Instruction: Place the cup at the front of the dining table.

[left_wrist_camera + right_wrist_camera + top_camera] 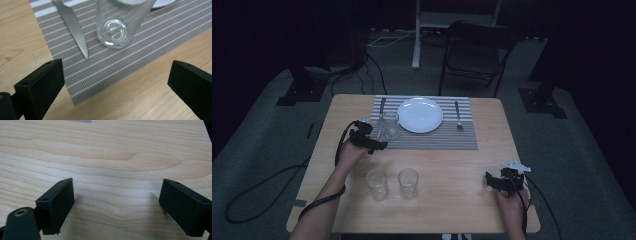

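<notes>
**Left gripper lined up on the placemat glass**

My table (362, 107) carries a striped placemat (447, 137) at twelve o'clock, with the plate (420, 115) centred as for a place setting. The glass (120, 22) stands upright at the plate's nine o'clock, beside the knife (72, 27). My left gripper (115, 82) sits spread wide just short of it, gripping nothing. The right gripper (117, 205), parked at four o'clock, gapes over bare wood.

High view overhead, facing forward — gripper views close, sharing the table (452, 165).
</notes>
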The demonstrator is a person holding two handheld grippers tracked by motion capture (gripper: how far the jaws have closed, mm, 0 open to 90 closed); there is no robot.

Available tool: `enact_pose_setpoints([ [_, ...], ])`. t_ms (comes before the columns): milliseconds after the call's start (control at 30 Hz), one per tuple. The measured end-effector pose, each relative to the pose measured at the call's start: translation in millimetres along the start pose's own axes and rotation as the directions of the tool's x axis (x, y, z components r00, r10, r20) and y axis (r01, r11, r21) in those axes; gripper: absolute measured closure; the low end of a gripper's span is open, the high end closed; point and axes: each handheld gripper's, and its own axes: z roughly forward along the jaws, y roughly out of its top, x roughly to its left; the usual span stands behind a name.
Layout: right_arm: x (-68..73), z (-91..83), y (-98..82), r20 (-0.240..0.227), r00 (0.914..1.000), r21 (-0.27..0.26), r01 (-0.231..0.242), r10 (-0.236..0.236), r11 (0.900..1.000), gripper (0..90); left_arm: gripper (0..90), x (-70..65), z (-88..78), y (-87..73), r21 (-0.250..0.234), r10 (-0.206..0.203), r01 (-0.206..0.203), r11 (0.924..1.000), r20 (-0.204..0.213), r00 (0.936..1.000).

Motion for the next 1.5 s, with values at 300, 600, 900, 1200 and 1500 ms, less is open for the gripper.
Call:
enact_pose_setpoints([
  [300, 0.0, 0.0, 0.0, 0.0, 1.0, 0.0, 0.0, 0.0, 1.0, 12.6, 1.2, 8.7, -3.9, -21.1, 0.013, -0.022, 0.022, 0.9997, -0.007, 0.9997],
  [600, 0.0, 0.0, 0.0, 0.0, 1.0, 0.0, 0.0, 0.0, 1.0, 12.6, 1.2, 15.3, -12.8, -37.5, 0.007, -0.037, 0.037, 0.9993, -0.015, 0.9992],
  [900, 0.0, 0.0, 0.0, 0.0, 1.0, 0.0, 0.0, 0.0, 1.0, 12.6, 1.2, 22.7, -20.8, -57.3, 0.006, -0.059, 0.059, 0.9982, -0.03, 0.9978],
  [1200, 0.1, 0.0, 0.0, 0.0, 1.0, 0.0, -0.001, 0.001, 1.0, 12.6, 1.2, 23.4, -23.4, -77.2, 0.019, -0.061, 0.061, 0.9979, -0.035, 0.9975],
  [1500, 0.0, 0.0, 0.0, 0.0, 1.0, 0.0, 0.0, 0.0, 1.0, 12.6, 1.2, 26.1, -34.8, -90.8, 0.014, -0.057, 0.058, 0.9982, -0.053, 0.997],
])
